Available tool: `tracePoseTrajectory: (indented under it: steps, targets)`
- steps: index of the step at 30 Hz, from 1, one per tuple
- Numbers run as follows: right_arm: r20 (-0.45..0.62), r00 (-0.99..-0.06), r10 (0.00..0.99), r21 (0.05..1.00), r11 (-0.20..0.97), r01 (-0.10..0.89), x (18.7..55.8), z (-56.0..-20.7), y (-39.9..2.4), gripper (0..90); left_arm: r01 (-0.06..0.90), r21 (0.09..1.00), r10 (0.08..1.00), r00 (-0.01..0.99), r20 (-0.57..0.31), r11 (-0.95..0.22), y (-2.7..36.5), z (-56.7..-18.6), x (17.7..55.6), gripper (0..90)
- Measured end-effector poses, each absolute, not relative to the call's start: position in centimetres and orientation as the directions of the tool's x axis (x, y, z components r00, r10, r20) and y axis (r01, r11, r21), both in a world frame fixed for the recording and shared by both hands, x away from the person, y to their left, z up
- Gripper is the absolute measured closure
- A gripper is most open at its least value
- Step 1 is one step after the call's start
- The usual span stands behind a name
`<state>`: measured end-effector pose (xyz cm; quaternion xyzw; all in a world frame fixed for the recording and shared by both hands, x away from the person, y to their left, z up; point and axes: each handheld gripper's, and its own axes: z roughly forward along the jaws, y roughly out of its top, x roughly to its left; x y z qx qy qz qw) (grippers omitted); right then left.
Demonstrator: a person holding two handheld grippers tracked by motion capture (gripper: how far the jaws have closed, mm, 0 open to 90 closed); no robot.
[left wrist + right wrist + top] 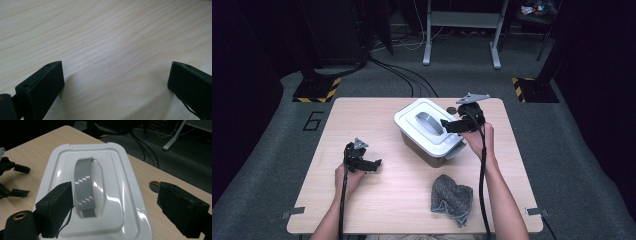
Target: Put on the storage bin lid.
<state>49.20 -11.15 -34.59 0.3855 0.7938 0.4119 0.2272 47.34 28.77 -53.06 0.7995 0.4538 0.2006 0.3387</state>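
A white lidded box (427, 132) with a grey handle (428, 123) stands in the middle of the wooden table (377, 200). My right gripper (447, 125) hovers at the box's right side, open. In the right gripper view, my right gripper (116, 202) has its jaws wide apart above the lid (117, 182), with the grey handle (86, 186) just ahead of them and nothing gripped. My left gripper (374, 165) rests low at the table's left, open. In the left gripper view, my left gripper (115, 77) has only bare wood between its jaws.
A crumpled grey cloth (452, 197) lies near the front edge, right of centre. A small dark round thing (452, 109) sits on the table behind the box. Cables and stand legs are on the floor beyond the far edge.
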Motion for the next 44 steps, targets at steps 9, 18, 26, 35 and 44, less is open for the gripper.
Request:
tracePoseTrajectory:
  steps: [9, 18, 26, 35, 44]
  targets:
    - [-0.059, -0.526, 0.848, 0.822, 0.340, 0.456, 46.0, -36.4, -16.0, 8.2, 0.590, 0.724, 0.862, 0.507, 0.013, -0.358, 28.8, -53.1, 47.3, 0.5]
    - [-0.024, -0.446, 0.895, 0.817, 0.275, 0.508, 43.1, -40.8, -20.4, 7.1, 0.590, 0.724, 0.862, 0.507, 0.013, -0.358, 28.8, -53.1, 47.3, 0.5]
    - [0.011, -0.386, 0.922, 0.782, 0.233, 0.579, 41.6, -46.5, -22.6, 5.7, 0.590, 0.724, 0.861, 0.508, 0.013, -0.359, 28.8, -53.1, 47.3, 0.4]
    - [0.004, -0.362, 0.932, 0.758, 0.233, 0.609, 40.2, -50.9, -23.1, 4.4, 0.590, 0.723, 0.861, 0.508, 0.013, -0.359, 28.8, -53.1, 47.3, 0.4]
    - [-0.002, -0.357, 0.934, 0.745, 0.239, 0.622, 40.2, -52.2, -23.1, 2.8, 0.589, 0.724, 0.861, 0.508, 0.014, -0.359, 28.8, -53.1, 47.4, 0.4]
